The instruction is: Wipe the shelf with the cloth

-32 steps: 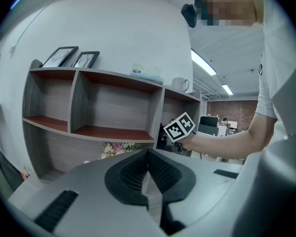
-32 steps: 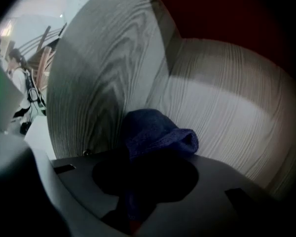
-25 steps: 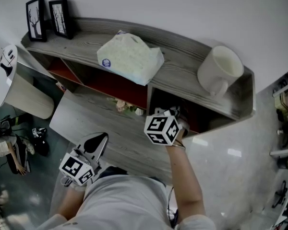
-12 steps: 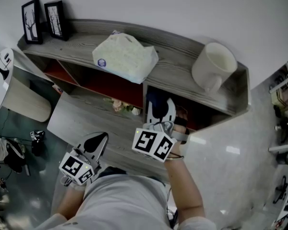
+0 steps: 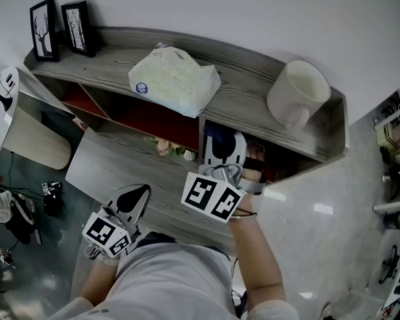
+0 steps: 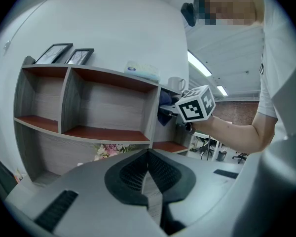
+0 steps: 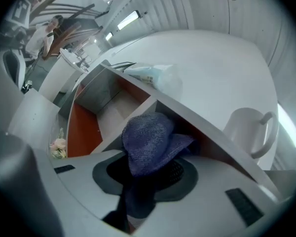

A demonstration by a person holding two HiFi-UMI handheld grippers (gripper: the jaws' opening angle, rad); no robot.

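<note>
Blue cloth (image 7: pixel 150 142) bunched in the clamped jaws of the right gripper (image 7: pixel 149 179), held at the mouth of the shelf's (image 5: pixel 250 102) right-hand compartment, below the mug (image 5: pixel 299 95). The left gripper (image 6: pixel 147 154) hangs low in front, jaws together on nothing. A good wipe likely means pressing the cloth flat to the board and drawing even, overlapping strokes.

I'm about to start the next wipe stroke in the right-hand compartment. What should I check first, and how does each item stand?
1. Grip: right gripper clamps the cloth: ok.
2. Position: cloth at the mouth of the shelf's right compartment: ok.
3. Contact: cloth pressed on a board: cannot tell.
4. Clearance: mug on the top board, apart from the gripper: ok.
5. Other hand: left gripper shut, empty, held back from the shelf: ok.
</note>
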